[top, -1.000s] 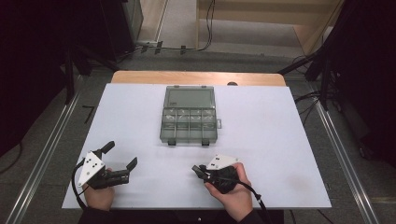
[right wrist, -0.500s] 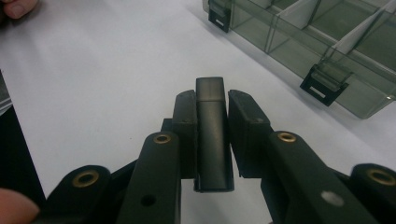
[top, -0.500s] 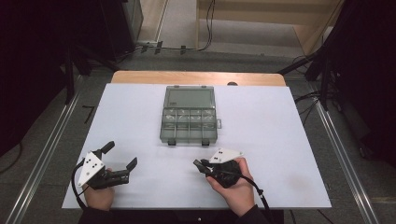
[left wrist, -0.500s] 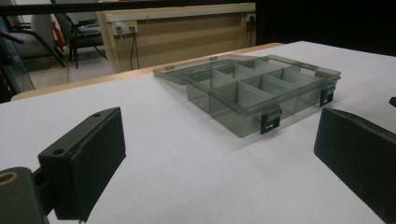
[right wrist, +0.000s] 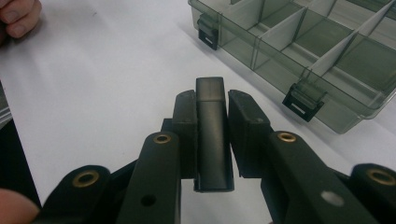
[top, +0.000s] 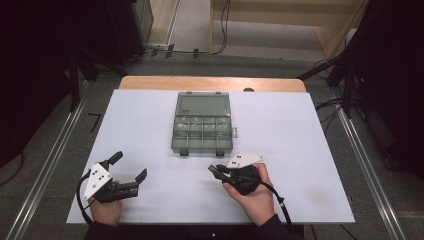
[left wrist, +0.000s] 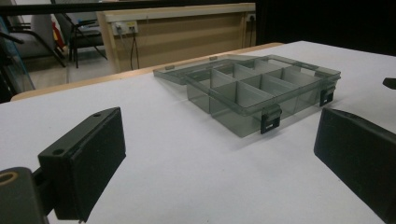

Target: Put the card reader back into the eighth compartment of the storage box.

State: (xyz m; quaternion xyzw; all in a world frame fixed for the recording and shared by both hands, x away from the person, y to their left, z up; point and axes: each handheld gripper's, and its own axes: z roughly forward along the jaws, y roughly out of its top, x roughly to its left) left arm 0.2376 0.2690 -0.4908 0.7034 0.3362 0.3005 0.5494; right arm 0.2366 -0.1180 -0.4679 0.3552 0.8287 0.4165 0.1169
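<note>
White table (top: 150,125): right tool (right wrist: 212,100) clamps black block (right wrist: 212,135); left tool (top: 131,167) agape, near organizer box (top: 202,129).

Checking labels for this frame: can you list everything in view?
Compartment box: 1, smoky clear grey, lid open flat, table centre, compartments look empty.
Black block: 1, black, clamped between the right gripper's jaws.
Table: 1, white sheet on a wood top.
Left gripper: 1, black with grey plate, near left of table, jaws open, nothing between them.
Right gripper: 1, black with grey plate, just in front of the box, shut on the block.
Hands: 2, near table edge.
</note>
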